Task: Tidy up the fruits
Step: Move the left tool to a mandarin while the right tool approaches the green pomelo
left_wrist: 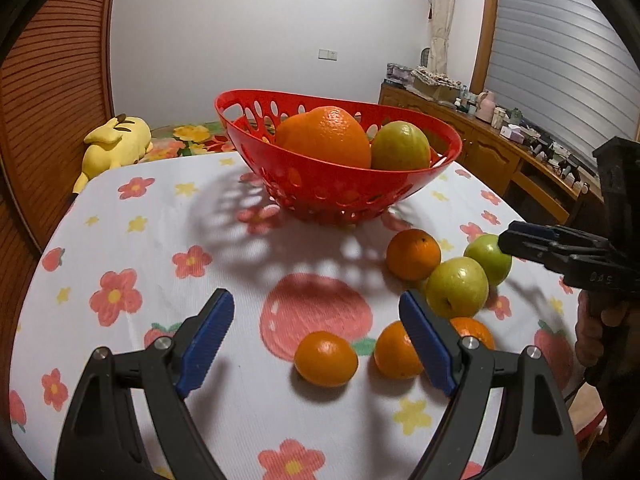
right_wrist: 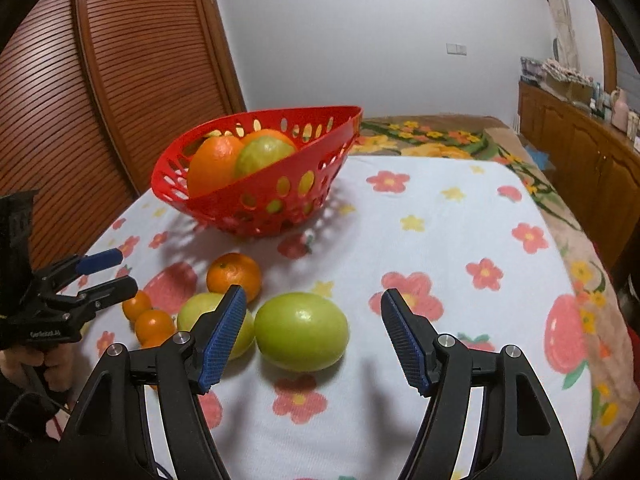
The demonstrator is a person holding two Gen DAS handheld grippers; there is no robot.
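Observation:
A red perforated basket (left_wrist: 404, 180) (right_wrist: 224, 208) stands on the floral tablecloth and holds a large orange (left_wrist: 324, 136) and a green fruit (left_wrist: 400, 146). In front of it lie loose fruits: a mandarin (left_wrist: 413, 254), two green apples (left_wrist: 457, 286) (right_wrist: 301, 332), and small oranges (left_wrist: 326, 358). My left gripper (left_wrist: 316, 344) is open above the cloth, with a small orange between its fingers' line. My right gripper (right_wrist: 314, 340) is open around the nearer green apple, not touching it. It also shows at the right of the left wrist view (left_wrist: 520, 240).
A yellow plush toy (left_wrist: 116, 144) lies beyond the table's far left corner. A wooden louvred door (right_wrist: 80, 100) stands at the left. A wooden sideboard (left_wrist: 520, 152) with clutter runs along the right wall. A floral bedspread (right_wrist: 432, 136) lies behind the table.

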